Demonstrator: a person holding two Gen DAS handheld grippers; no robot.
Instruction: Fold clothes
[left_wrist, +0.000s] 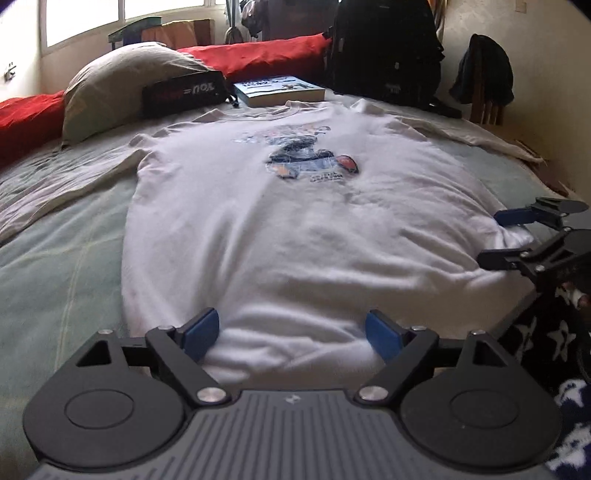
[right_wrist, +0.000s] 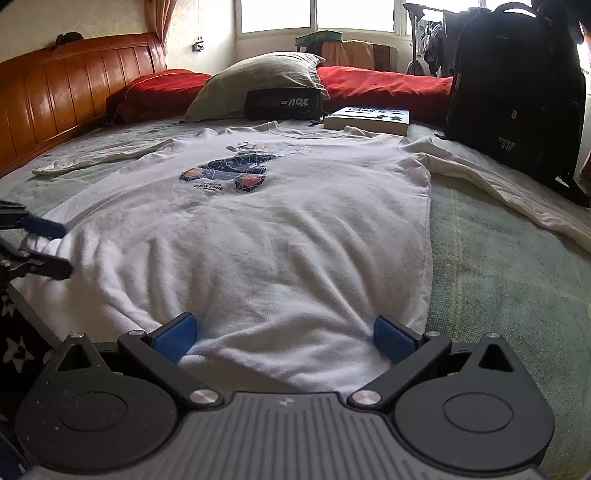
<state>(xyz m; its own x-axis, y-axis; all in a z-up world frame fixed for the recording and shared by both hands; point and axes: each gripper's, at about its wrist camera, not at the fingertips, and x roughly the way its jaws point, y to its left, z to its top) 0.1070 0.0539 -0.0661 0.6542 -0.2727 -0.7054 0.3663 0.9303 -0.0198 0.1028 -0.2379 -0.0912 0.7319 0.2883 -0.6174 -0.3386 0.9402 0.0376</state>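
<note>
A white long-sleeved shirt (left_wrist: 295, 221) with a blue print lies face up and flat on the green bedsheet (left_wrist: 55, 266), collar far from me, sleeves spread sideways. My left gripper (left_wrist: 291, 334) is open at the near hem, with hem fabric between its blue pads (left_wrist: 201, 332). In the right wrist view my right gripper (right_wrist: 283, 338) is open too, straddling the hem of the shirt (right_wrist: 277, 229) near its right corner. Each gripper shows in the other's view: the right gripper (left_wrist: 500, 236) at the shirt's right edge, the left gripper (right_wrist: 51, 247) at its left edge, both open.
Beyond the collar lie a grey pillow (right_wrist: 262, 77), a black pouch (right_wrist: 282, 103), a book (right_wrist: 369, 118) and red bedding (right_wrist: 380, 86). A black backpack (right_wrist: 513, 85) stands at the far right. A wooden headboard (right_wrist: 59, 92) lines the left. The bed's near edge shows starred dark fabric (left_wrist: 546, 339).
</note>
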